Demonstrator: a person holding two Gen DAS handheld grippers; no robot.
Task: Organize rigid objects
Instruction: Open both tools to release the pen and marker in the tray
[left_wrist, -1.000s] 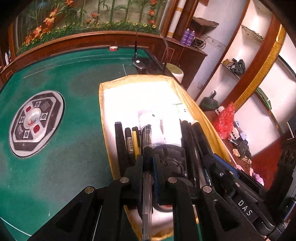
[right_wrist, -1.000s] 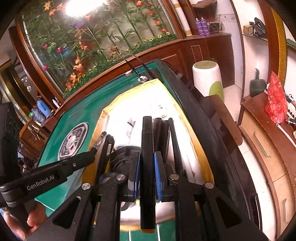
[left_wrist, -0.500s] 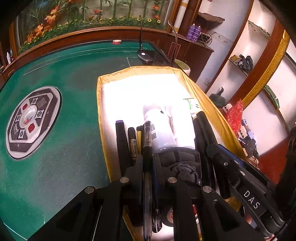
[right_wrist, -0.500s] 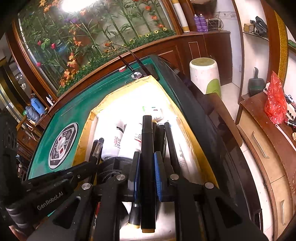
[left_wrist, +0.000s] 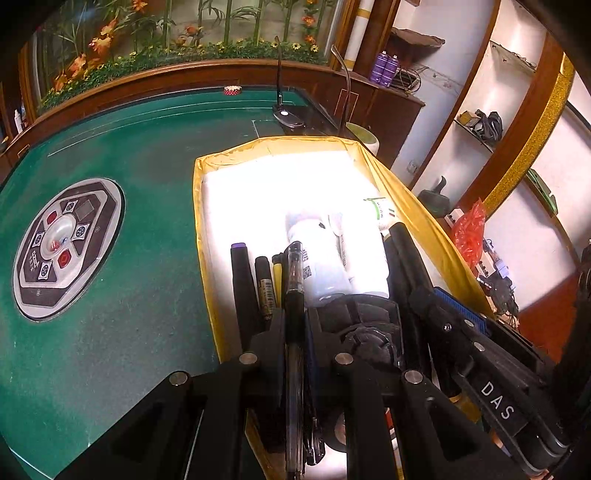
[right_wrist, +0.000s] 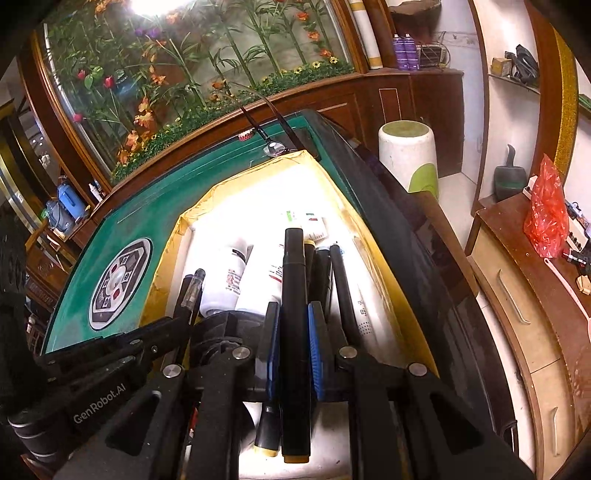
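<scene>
Your left hand-held gripper (left_wrist: 295, 332) is clamped on a clear gel pen (left_wrist: 294, 295). Its long axis runs along the fingers, the tip pointing away from you toward the far end of the yellow-rimmed tray (left_wrist: 207, 221). The pen sits over the tray's near end, beside a row of dark markers (left_wrist: 242, 284) lying parallel to it, with two white bottles (left_wrist: 321, 266) just to their right.

Your right hand-held gripper (right_wrist: 293, 325) is closed on a black marker (right_wrist: 294, 295). This marker also lies lengthwise between the blue pads (right_wrist: 316, 332), cap end pointing away, above the same tray near other dark pens (right_wrist: 341, 288). The tray rests on the green bench (left_wrist: 110, 295).
</scene>
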